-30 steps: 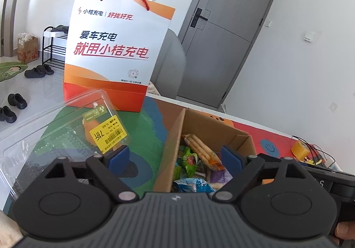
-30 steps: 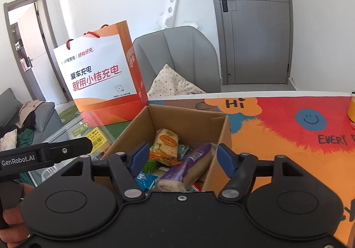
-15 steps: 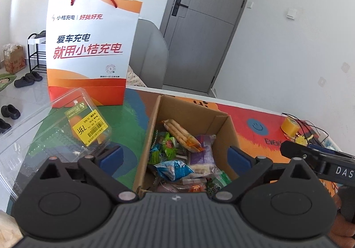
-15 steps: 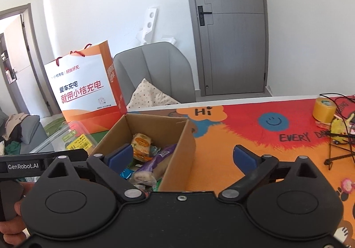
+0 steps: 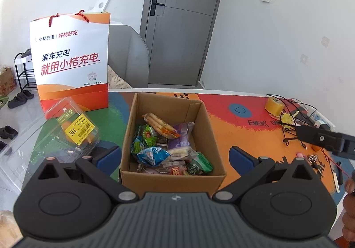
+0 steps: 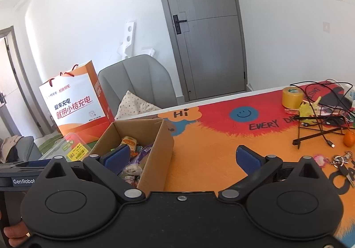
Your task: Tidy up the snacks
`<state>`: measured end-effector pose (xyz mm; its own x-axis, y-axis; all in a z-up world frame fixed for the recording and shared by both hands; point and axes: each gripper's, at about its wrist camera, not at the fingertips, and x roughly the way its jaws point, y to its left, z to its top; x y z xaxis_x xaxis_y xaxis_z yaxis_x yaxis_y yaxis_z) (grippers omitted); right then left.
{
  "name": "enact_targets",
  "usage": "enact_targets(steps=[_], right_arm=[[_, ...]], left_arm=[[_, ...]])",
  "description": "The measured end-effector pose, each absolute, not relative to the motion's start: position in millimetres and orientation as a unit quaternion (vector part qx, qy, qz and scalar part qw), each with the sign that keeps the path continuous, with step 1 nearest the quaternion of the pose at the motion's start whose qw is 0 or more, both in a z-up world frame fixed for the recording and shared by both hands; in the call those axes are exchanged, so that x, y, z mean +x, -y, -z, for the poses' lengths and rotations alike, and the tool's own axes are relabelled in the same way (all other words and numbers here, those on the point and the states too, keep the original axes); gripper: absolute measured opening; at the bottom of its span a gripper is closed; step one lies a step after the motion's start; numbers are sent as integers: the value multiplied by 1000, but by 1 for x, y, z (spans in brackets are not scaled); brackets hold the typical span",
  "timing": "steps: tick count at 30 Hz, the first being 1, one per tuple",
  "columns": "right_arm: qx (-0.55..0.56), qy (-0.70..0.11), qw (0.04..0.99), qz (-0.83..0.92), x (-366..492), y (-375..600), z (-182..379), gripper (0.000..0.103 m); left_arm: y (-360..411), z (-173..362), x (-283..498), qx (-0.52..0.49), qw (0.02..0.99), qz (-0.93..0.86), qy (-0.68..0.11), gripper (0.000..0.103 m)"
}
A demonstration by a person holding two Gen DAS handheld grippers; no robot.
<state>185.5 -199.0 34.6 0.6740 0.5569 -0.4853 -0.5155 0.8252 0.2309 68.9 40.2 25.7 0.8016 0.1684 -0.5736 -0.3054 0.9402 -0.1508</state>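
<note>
A cardboard box point(image 5: 170, 178) stands on the colourful mat, holding several wrapped snacks point(image 5: 164, 146). My left gripper point(image 5: 175, 154) hovers just in front of and above it. Its jaws are opening and nothing sits between the blue pads. In the right wrist view the box point(image 6: 155, 159) lies low on the left. My right gripper point(image 6: 182, 156) hangs over the box's right wall and the bare mat, its jaws also opening and holding nothing. A clear plastic clamshell point(image 5: 75, 130) with a yellow label lies left of the box.
An orange-and-white paper bag point(image 5: 71, 63) stands behind the clamshell. A yellow tape roll point(image 6: 292, 97), tangled cables point(image 6: 321, 119) and keys point(image 6: 341, 160) clutter the mat's right side. A grey chair point(image 6: 137, 79) stands beyond the table's far edge.
Both grippers' jaws have widened and both have drawn back from the box. The right one has swung to the right, and the purple packet once between its fingers lies in the box.
</note>
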Motion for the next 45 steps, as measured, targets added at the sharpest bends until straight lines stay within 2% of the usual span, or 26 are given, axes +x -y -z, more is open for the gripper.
enact_targets(steps=[16, 32, 45], right_arm=[[34, -251, 929, -270, 142, 241, -56, 103], [7, -238, 940, -244, 100, 260, -59, 103], [29, -251, 936, -245, 86, 265, -50, 103]], left_arm=[[-4, -45, 22, -76, 954, -98, -272, 103], [-10, -49, -21, -74, 958, -93, -262, 103], [-17, -48, -38, -66, 959, -102, -257, 103]])
